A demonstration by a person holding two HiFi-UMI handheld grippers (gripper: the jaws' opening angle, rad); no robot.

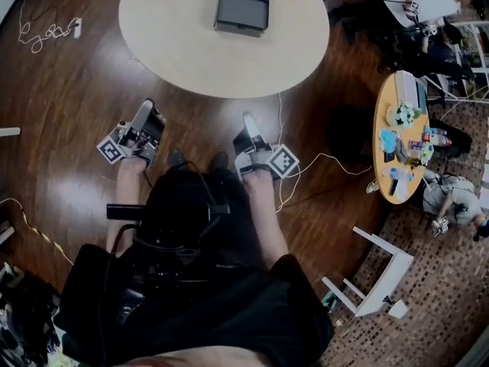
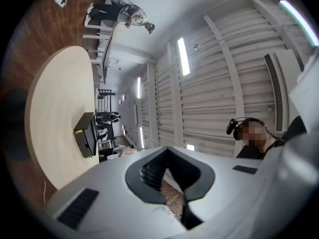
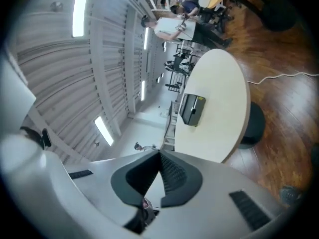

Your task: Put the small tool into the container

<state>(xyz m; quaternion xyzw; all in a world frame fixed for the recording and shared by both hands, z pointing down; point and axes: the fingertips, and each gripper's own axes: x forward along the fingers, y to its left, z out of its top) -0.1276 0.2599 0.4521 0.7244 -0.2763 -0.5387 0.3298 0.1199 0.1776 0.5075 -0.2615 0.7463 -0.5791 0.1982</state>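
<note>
Ahead of left gripper [image 1: 147,108], table [image 1: 183,82] rim.

At three o'clock, colourful items [image 1: 405,140] on the oval wooden table [image 1: 386,98] were too tiny to identify (head view); the dark grey rectangular box [image 1: 242,4] hid its inside.

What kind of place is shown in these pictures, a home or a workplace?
Probably a workplace, such as a lab or shared office: a round table with a dark box stands on a wood floor, loose cables run across it, and a second table is crowded with small items.
</note>
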